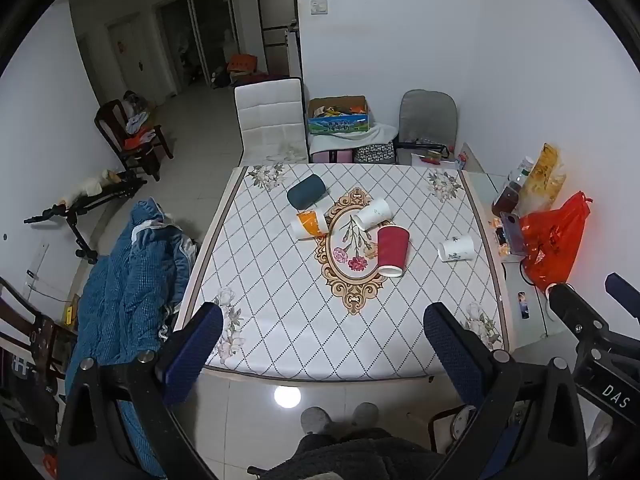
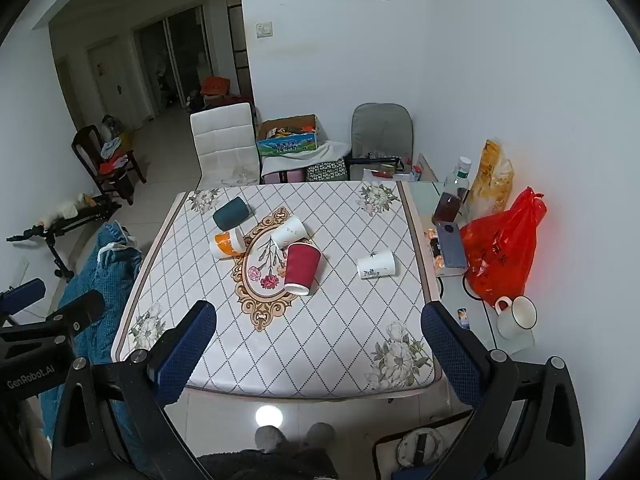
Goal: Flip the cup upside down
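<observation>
Five cups lie on their sides around the middle of the table [image 1: 280,320]: a red cup [image 1: 393,250] at center, a dark cup [image 1: 306,191], an orange cup [image 1: 310,223] and two white cups [image 1: 374,213] [image 1: 457,248]. The left gripper [image 1: 324,344] and right gripper [image 2: 320,340] sit low in frame, jaws spread apart, holding nothing.

A red plastic bag [image 2: 500,254] sits at the right edge of the glass side table [image 2: 476,312], with a white enamel mug [image 2: 516,316] near that table's front corner (lying tilted). Behind the patterned table [image 2: 280,344] stand a white chair [image 2: 224,144], a cardboard box [image 2: 288,138] and a grey chair [image 2: 382,132]
</observation>
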Demonstrator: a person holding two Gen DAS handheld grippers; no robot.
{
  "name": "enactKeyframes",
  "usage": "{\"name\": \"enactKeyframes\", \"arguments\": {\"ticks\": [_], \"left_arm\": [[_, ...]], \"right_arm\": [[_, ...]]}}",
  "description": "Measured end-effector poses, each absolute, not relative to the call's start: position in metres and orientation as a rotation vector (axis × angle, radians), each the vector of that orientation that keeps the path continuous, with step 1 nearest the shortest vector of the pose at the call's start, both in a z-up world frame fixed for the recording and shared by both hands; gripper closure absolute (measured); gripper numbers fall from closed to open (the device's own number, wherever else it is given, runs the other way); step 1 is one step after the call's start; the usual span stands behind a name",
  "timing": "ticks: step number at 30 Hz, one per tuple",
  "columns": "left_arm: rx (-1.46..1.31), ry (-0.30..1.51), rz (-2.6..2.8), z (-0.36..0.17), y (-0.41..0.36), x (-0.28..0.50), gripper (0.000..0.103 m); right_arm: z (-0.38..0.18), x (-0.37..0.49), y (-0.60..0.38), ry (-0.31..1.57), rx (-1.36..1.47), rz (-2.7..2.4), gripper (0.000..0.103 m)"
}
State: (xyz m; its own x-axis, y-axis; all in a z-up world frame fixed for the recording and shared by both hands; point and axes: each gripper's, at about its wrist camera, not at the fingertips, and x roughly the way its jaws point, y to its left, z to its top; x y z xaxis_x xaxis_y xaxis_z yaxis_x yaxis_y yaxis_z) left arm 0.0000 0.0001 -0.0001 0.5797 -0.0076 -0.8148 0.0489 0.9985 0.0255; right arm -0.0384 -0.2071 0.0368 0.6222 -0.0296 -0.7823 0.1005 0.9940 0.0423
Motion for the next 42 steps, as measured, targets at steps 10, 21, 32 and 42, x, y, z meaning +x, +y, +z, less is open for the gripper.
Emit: {"name": "enactKeyframes", "arguments": {"ticks": [10,21,32,42], "left_arm": [[0.045,0.949,-0.033,-0.0002,0.0004,0.0002,0.000],[0.046,0.945,-0.034,0.0001,0.0005,-0.0001,0.000],[0.045,0.947,-0.033,-0.0002,0.0010,0.0003,0.000],[0.044,0.948,-0.034,-0.0002,0.0010,0.0003,0.000]], "right_arm": [[0.0373,-0.0382,-0.2070,0.900,0.081,-0.078,0.000],[0.0357,-0.0349,-0.2079,0.904,0.091,-0.074,0.000],[0.0347,-0.0322,-0.2081,0.906,0.092,-0.073,0.000],[0.0311,-0.0292,-0.2083,0.910,0.093,-0.075,0.000]]}}
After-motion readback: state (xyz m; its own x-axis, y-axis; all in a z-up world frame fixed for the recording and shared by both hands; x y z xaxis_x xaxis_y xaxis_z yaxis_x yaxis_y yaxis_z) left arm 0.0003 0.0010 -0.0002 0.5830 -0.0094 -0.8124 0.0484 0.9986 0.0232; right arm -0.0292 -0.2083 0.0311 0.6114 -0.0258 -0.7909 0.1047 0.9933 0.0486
